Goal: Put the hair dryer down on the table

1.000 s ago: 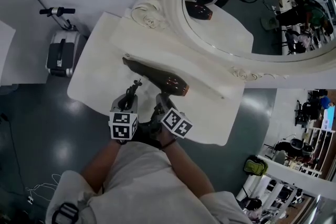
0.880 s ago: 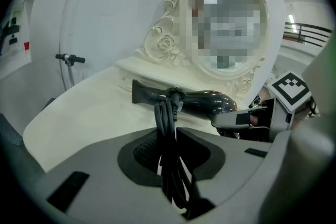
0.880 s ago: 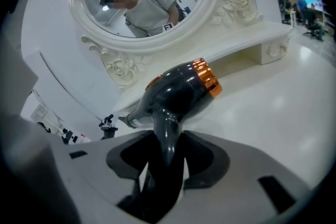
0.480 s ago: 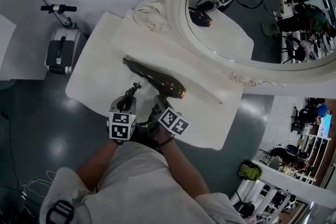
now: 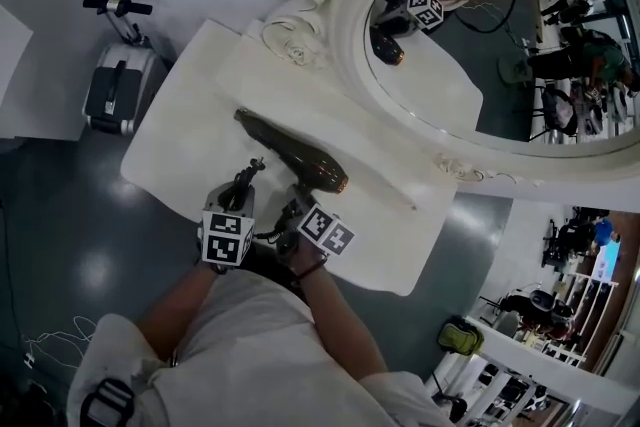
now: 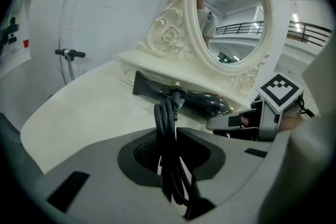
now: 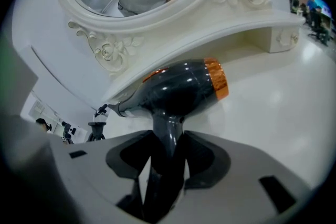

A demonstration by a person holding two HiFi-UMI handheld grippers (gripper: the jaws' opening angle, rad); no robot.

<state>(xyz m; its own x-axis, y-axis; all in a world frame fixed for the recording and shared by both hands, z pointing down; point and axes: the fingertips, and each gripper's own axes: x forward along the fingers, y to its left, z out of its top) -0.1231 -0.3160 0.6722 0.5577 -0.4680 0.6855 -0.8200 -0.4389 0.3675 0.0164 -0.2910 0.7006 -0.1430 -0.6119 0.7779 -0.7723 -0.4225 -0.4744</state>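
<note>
left gripper (image 6: 168,136): jaws clamped on the bundled black cord (image 6: 167,113) | right gripper (image 7: 167,152): jaws clamped on the handle of the hair dryer (image 7: 178,86) | hair dryer: body over the white table (image 5: 185,130), near the mirror (image 5: 350,55) base (touching the top or not, I cannot tell)

Grey left tool (image 5: 249,175) and right tool (image 5: 299,206), black-and-white marker cubes (image 5: 228,237) (white shirt (image 5: 270,345))

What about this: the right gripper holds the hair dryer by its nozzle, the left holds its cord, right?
No: the right gripper holds the hair dryer by its handle; the right gripper view shows it. The left gripper holds the cord.
</note>
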